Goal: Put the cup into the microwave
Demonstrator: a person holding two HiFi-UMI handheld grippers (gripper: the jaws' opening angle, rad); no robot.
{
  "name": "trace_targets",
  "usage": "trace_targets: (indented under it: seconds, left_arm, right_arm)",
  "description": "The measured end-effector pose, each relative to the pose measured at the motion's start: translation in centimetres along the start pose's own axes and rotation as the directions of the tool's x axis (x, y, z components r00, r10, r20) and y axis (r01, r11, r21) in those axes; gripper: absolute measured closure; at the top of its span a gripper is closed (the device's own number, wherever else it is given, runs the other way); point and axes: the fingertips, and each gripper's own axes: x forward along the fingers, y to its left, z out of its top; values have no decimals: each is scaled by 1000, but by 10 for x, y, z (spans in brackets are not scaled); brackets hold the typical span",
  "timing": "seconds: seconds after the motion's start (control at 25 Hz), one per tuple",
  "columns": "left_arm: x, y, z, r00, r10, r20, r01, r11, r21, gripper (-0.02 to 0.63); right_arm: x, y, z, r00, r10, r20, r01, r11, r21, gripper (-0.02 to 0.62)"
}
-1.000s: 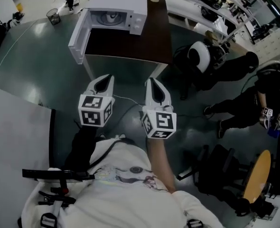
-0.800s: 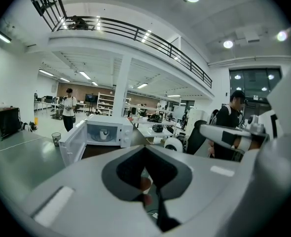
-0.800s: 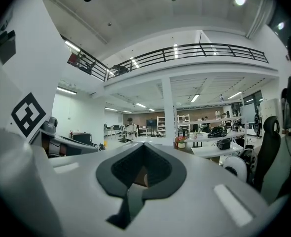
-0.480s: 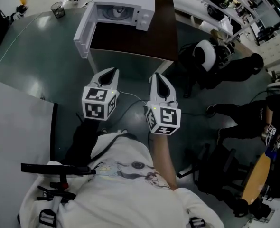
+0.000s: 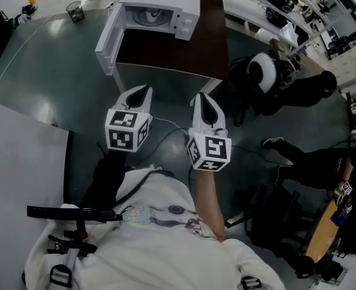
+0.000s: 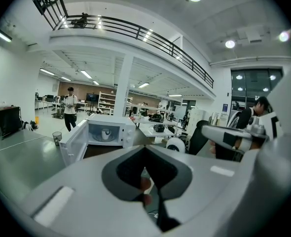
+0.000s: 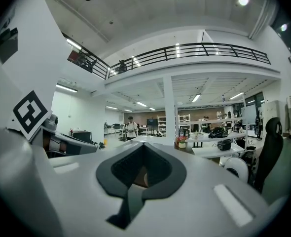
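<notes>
**Both grippers shut and empty, cup sitting in the microwave**

I'm standing back from the dark table (image 5: 184,56) with a gripper in each hand. Both are held out in front of my chest, side by side and a little apart. On my left gripper (image 5: 142,91) the jaws are pressed together with nothing between them. My right gripper (image 5: 200,96) is the same, clamped tight on nothing. Up ahead, the white microwave (image 5: 187,8) sits at the table's far left corner. Its door (image 5: 107,38) is swung wide and hangs out past the left edge. The white cup (image 6: 106,134) stands upright inside the cavity, roughly in the middle. Both grippers are well short of the table's near edge.
</notes>
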Motion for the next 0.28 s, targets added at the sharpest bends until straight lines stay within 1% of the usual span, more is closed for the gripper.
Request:
trace_targets:
  seconds: [0.28]
  left_arm:
    - [1, -2, -2, 1000, 3, -13, -3, 1000, -6, 606]
  right_arm:
    - [0, -3, -2, 1000, 1, -13, -1, 1000, 11, 597]
